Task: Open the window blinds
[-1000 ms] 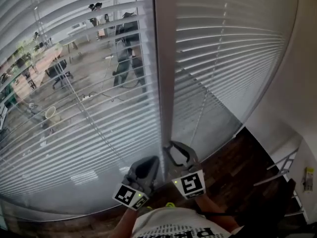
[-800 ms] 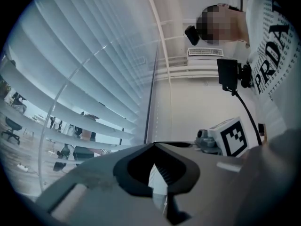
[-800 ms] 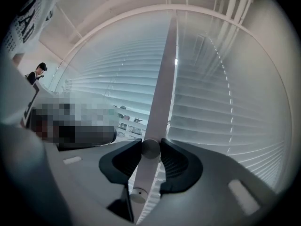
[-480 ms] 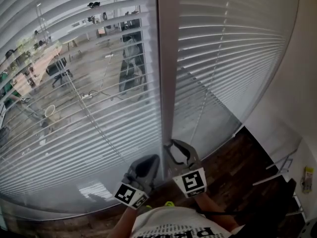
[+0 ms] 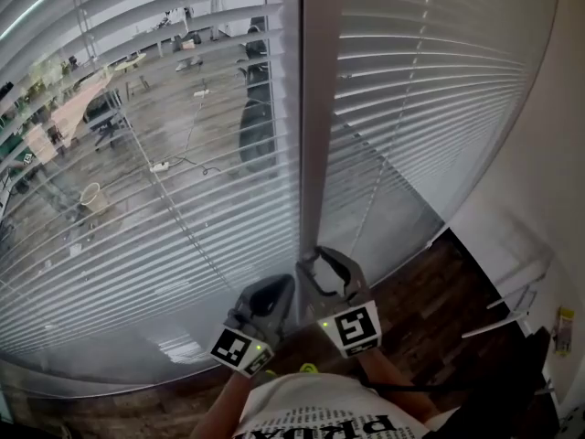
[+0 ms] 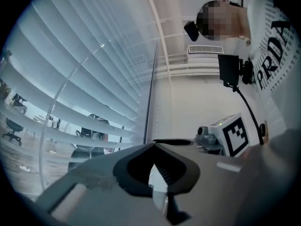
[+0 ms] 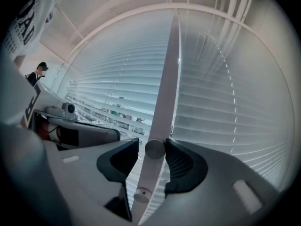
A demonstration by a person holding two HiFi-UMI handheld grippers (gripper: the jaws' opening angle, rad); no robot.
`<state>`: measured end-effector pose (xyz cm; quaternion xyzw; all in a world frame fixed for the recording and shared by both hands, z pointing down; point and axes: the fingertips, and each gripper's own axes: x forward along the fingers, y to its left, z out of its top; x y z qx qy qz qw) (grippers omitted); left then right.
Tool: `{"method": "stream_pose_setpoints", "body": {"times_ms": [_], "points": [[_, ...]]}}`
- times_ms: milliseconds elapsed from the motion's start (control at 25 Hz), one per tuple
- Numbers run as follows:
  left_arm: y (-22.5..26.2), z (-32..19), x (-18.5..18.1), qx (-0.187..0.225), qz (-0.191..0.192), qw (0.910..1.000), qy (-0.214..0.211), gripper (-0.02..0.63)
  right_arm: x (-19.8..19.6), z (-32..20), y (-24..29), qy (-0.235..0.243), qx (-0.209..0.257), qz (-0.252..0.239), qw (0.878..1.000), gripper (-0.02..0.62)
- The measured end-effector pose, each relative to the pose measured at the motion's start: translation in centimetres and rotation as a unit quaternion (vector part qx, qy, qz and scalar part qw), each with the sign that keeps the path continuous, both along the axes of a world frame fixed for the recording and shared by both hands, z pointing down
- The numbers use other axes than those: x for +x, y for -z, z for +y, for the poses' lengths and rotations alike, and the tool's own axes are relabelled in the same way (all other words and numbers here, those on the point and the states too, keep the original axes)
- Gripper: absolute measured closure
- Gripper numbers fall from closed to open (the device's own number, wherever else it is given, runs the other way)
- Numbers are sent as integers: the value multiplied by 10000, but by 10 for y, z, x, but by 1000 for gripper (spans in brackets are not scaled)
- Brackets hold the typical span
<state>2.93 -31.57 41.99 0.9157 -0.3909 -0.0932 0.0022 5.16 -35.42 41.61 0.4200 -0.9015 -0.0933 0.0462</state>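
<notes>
Because the blinds (image 5: 164, 181) are thin, light slats that would bend easily, the hard little knob (image 7: 154, 148) on the post (image 7: 165, 88) between them looks the safer hold, pinched across its smooth rim. The right gripper (image 7: 152, 145) has just been opening its jaws, which now stand apart around that knob. The left gripper (image 6: 153, 145) has its jaws together. How the knob drives the slats is hidden.

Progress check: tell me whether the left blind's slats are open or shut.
Open: the room beyond shows through gaps between the left blind's slats.
</notes>
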Motion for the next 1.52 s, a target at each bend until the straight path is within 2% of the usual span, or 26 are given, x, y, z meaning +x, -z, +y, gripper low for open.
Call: {"method": "stream_pose_setpoints", "body": {"times_ms": [160,280,1280,1440,1520], "points": [[1,-2,1,8,-56,9999,142,612,2,-1,2,13,-107,-193,9998,427],[-7,-5,3,-63,-58,9997,239,612,7,-2,-3,-47,-172,-387,9991,469],[-13,-9,7,-79,19,9996,286,612,7,-2,-11,-128,-121,-373,9991,472],[-18,-9,6,-9,-146,9996,256,612,7,-2,-10,-120,-86,-349,9993,472],[-13,-9,6,-40,-39,9996,266,612,6,-2,-10,-127,-89,-353,9993,472]]}}
